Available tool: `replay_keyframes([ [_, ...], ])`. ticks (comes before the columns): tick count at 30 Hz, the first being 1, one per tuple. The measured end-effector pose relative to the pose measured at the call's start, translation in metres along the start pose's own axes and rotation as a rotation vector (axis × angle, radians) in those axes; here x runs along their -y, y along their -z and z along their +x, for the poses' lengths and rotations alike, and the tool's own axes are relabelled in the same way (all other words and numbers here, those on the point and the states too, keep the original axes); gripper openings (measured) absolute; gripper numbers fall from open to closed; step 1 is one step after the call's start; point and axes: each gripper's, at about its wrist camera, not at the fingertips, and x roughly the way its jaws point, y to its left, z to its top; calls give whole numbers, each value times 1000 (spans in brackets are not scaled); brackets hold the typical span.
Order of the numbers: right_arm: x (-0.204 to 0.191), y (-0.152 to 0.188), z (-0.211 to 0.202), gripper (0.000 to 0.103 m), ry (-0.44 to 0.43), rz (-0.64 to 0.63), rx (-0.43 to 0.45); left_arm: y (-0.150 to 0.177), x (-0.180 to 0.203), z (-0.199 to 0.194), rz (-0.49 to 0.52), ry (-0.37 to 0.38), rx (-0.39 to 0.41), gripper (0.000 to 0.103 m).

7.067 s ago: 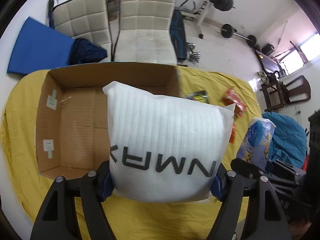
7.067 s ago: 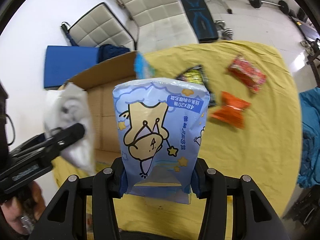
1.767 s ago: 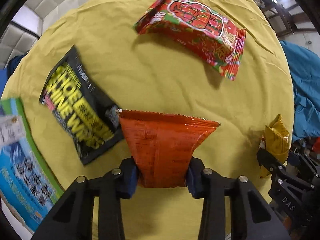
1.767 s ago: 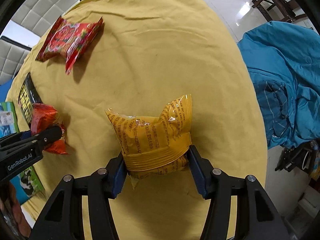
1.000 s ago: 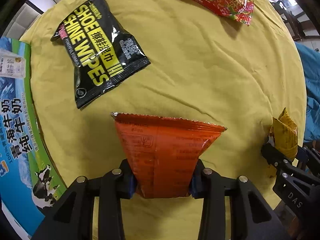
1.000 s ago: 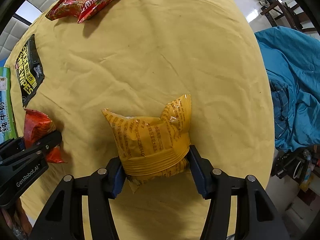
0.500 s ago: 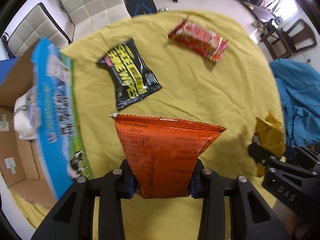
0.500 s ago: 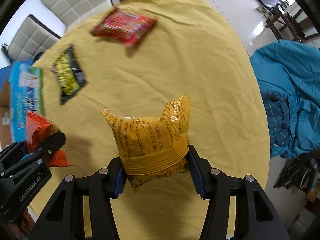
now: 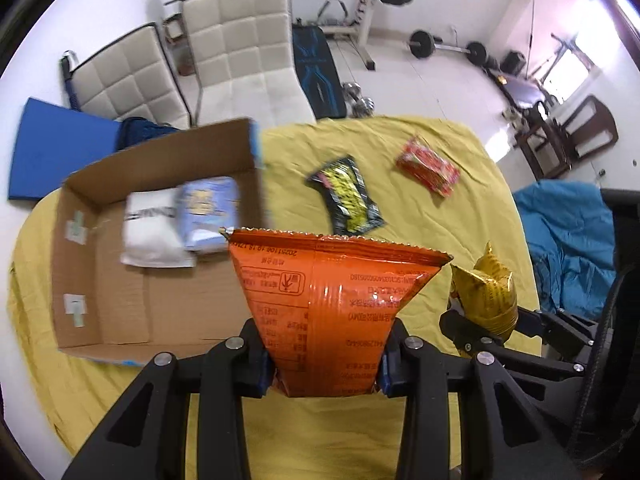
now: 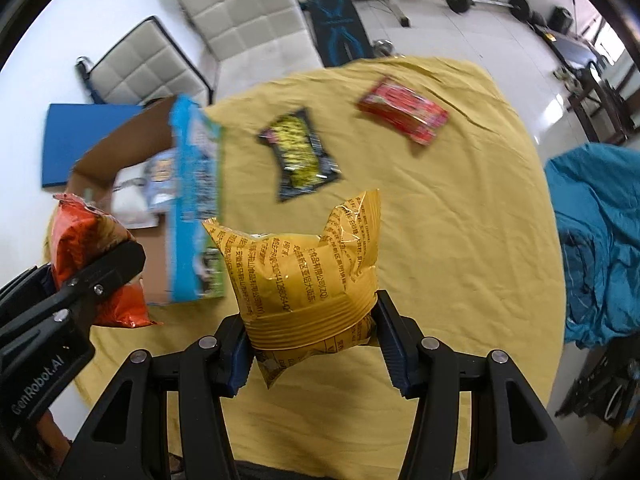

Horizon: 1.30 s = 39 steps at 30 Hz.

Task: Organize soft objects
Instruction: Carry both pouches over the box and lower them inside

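Left wrist view: my left tool (image 9: pixel 326 364) clamps an orange crinkled foil packet (image 9: pixel 328 300) above the yellow-clothed surface (image 9: pixel 420 220); ahead-left sits an open brown cardboard box (image 9: pixel 120 300).

Right wrist view: my right tool (image 10: pixel 316 350) grips a yellow plastic snack bag (image 10: pixel 300 280); a black-and-yellow wipes pouch (image 10: pixel 298 150) lies ahead.

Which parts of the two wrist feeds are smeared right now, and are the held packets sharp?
Left wrist view: the open cardboard box and the white and pale-blue packs inside it are motion-blurred; the orange foil packet in the left gripper is sharp. Right wrist view: the box's blue printed side and the black-and-yellow wipes pack smear; the yellow crinkled packet in the right gripper is crisp.
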Motion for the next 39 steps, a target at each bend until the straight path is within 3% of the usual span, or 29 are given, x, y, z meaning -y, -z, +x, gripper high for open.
replay_keyframes([
  [10,-124,-7,0,56,-62,-96,10,5,-118,-33,-100,-23,44,35],
  [18,-193,-32,70,56,-61,-92,-78,1,-220,3,-190,-67,-45,35],
  [29,-221,-47,182,57,44,-82,-258,-21,-305,112,-262,-86,-229,35],
  [39,-220,-55,224,57,109,-68,-324,-49,-320,173,-229,-88,-321,35],
])
